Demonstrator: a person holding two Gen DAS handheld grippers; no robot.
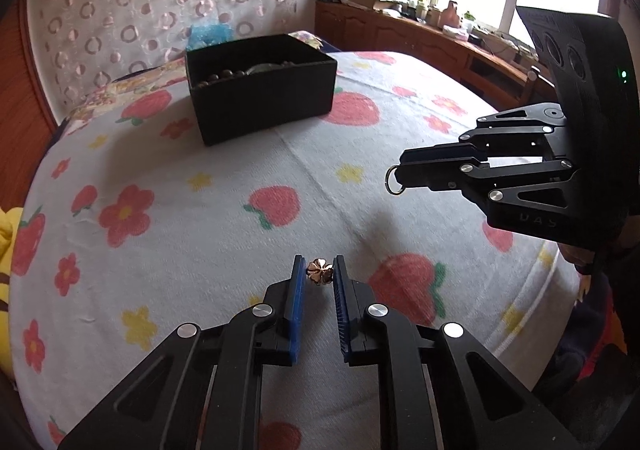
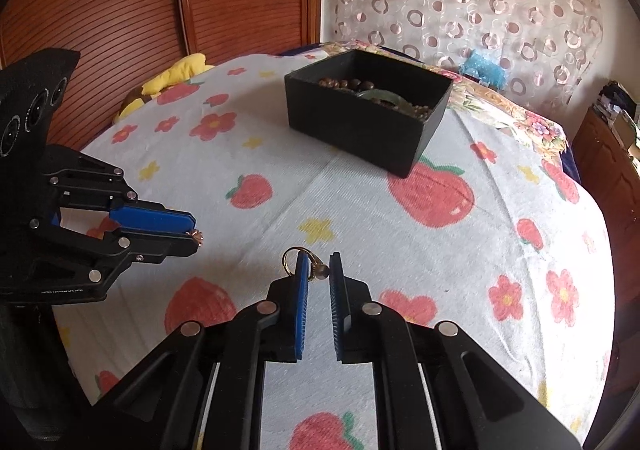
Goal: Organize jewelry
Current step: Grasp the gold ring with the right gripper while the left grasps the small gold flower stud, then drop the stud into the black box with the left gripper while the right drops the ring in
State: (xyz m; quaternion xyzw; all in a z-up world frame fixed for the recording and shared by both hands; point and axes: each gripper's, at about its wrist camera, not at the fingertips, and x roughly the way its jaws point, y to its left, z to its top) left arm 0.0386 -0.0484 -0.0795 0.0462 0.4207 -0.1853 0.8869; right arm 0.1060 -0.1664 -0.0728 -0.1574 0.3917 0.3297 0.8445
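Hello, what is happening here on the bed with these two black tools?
A person is sorting jewelry with a handheld gripper in each hand. The left gripper is shut on a small rose-gold flower piece. The right gripper is shut on a gold ring. Both are held above the strawberry-print blanket. Further back stands an open black box that already holds brown beads and a green bangle. Neither piece is in the box yet.

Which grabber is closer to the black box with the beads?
About equal, I can't tell. The left gripper and the right gripper both sit well short of the black box, each holding jewelry.
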